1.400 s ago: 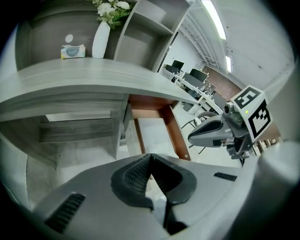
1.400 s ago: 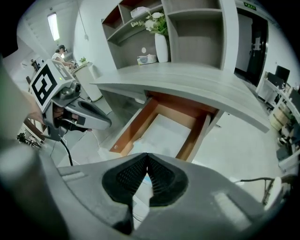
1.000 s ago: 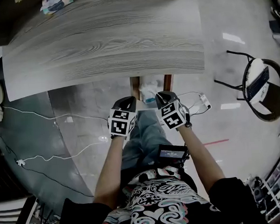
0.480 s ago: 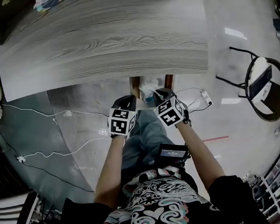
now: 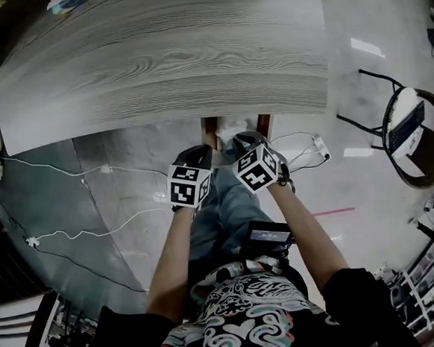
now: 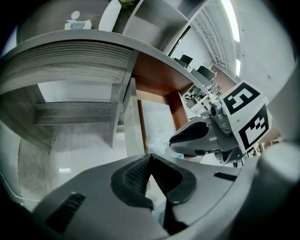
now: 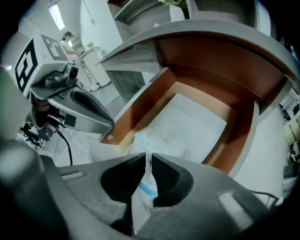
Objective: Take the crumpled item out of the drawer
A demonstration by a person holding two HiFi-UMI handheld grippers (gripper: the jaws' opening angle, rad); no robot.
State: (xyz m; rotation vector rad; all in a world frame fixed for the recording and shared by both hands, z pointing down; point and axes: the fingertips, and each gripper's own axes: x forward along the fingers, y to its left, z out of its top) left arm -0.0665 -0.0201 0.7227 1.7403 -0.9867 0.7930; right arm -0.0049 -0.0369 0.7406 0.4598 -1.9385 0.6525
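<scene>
We judge the task to be partly done. The broad grey wood-grain tabletop (image 5: pixel 163 61) lies ahead of and above both tools. Under its near edge the red-brown wooden drawer with a white lining (image 7: pixel 140 101) stands pulled out, open towards us and straight in front of the right hand-held gripper (image 7: pixel 149 157). Opening it is therefore done and the grasp looks made, but the lift is not. The bulk of the crumpled white item with a pale blue strip (image 7: pixel 157 143) rests on the drawer floor, in the near left corner just beyond that gripper's tips. It looks like soft cloth or paper, though we cannot tell which. What is left, in our view, is to raise it over the drawer's front edge and bring it clear. Both of our forearms reach forward and down, side by side over our knees. The right forearm (image 5: pixel 304 237) angles inward, which puts its tool at the drawer's mouth. The right hand-held gripper's jaws are pressed almost together on a thin fold of the item that runs up between the ribbed pads. The left hand-held gripper (image 6: pixel 151 157) hovers just beside its partner, outside the drawer's left wall. Its jaws are closed tip to tip with nothing in them.
</scene>
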